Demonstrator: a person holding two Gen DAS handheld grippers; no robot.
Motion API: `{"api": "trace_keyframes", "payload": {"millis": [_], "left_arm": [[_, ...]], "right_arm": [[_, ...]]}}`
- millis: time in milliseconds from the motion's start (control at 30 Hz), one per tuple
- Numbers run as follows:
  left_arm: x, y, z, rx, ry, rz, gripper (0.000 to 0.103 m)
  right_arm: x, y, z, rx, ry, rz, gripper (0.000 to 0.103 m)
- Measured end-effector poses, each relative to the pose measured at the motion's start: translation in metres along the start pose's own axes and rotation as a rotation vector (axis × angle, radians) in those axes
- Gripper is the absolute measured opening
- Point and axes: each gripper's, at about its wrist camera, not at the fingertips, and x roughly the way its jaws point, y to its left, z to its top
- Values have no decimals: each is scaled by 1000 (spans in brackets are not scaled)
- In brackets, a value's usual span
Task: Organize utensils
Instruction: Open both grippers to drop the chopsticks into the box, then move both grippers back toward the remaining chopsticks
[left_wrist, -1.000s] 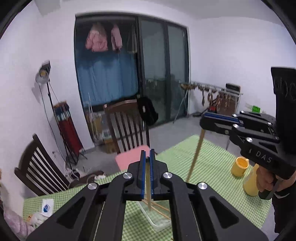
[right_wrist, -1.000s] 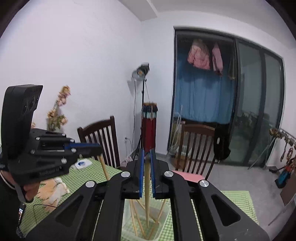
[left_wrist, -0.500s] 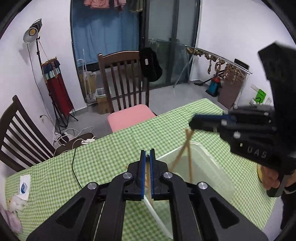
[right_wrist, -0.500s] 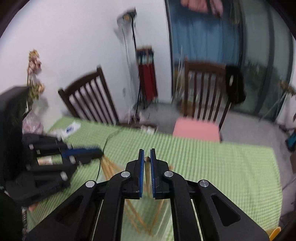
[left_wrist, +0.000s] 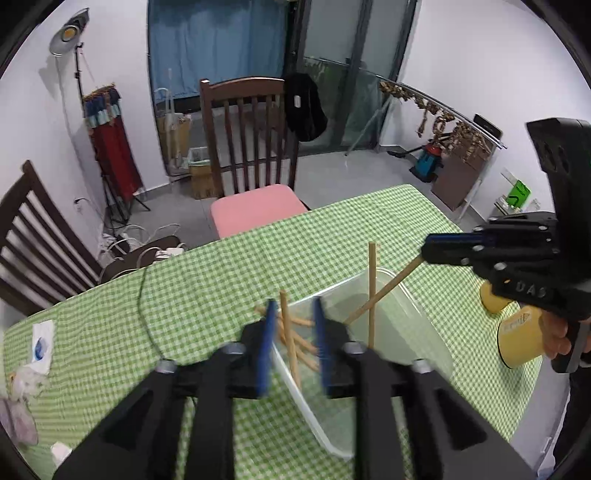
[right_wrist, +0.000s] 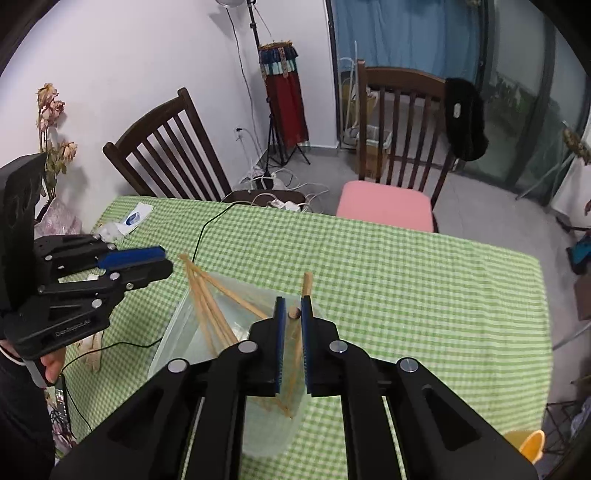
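Two grippers hang over a clear plastic tub (left_wrist: 413, 306) on the green checked tablecloth (left_wrist: 207, 295). Left gripper (left_wrist: 291, 347): blue pads spread apart and opening, blurred; one chopstick (left_wrist: 290, 343) stands between them, tilted, lower end inside the tub. Whether either pad touches it cannot be told; a gap shows on both sides.

Tub contents, left to right in the left wrist view: a loose cluster of chopsticks (left_wrist: 301, 341) leaning on the near wall, one chopstick (left_wrist: 372, 291) standing nearly upright with its top above the rim, and one slanted chopstick (left_wrist: 384, 293) running up to the right gripper (left_wrist: 424, 254).

Right gripper: pads nearly closed, pinching the top end of that slanted chopstick; in the right wrist view its butt end (right_wrist: 294, 313) shows between the pads.

Right of the tub: two yellow cups (left_wrist: 519, 341) on their sides, partly hidden by the gripper.

Writing: "DAS" on the right gripper body; left gripper body lettering in the right wrist view too small to read.
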Motion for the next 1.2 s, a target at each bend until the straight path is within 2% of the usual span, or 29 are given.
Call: {"api": "trace_keyframes", "payload": {"millis": [133, 167, 267, 333, 400, 433, 467, 633, 667, 700, 800, 933, 1033, 1133, 1200], "left_arm": [[-35, -8, -10, 15, -19, 28, 41], [-47, -10, -15, 17, -29, 32, 48], [-78, -17, -34, 8, -76, 56, 61], [-95, -23, -48, 1, -78, 77, 63], [-108, -28, -59, 0, -75, 85, 67], [-119, -32, -67, -3, -83, 87, 69], [-127, -34, -73, -8, -92, 87, 75], [-167, -45, -109, -38, -136, 84, 80], [-174, -46, -118, -54, -144, 90, 85], [-181, -48, -128, -79, -166, 93, 89], [-193, -50, -157, -135, -228, 91, 90], [-190, -53, -208, -179, -246, 57, 90], [-185, -51, -242, -197, -272, 89, 90], [-181, -50, -273, -226, -306, 139, 90], [-177, -50, -296, -261, -334, 165, 91]], "right_arm": [[-37, -2, -10, 15, -51, -34, 8], [-47, -2, -15, 12, -62, -44, 8], [-71, 1, -33, 6, -86, -62, 8], [-89, 5, -47, -3, -98, -81, 10], [-104, 8, -59, -6, -115, -94, 31], [-111, 10, -64, -9, -126, -100, 49], [-122, 13, -72, -16, -153, -110, 58], [-156, 26, -103, -29, -205, -117, 60], [-159, 29, -108, -34, -211, -119, 62], [-163, 32, -116, -40, -219, -117, 63], [-169, 40, -133, -46, -232, -101, 64], [-163, 51, -161, -70, -221, -102, 67], [-155, 57, -183, -67, -232, -87, 67], [-143, 65, -214, -66, -281, -125, 69], [-136, 71, -234, -68, -309, -117, 69]]}}
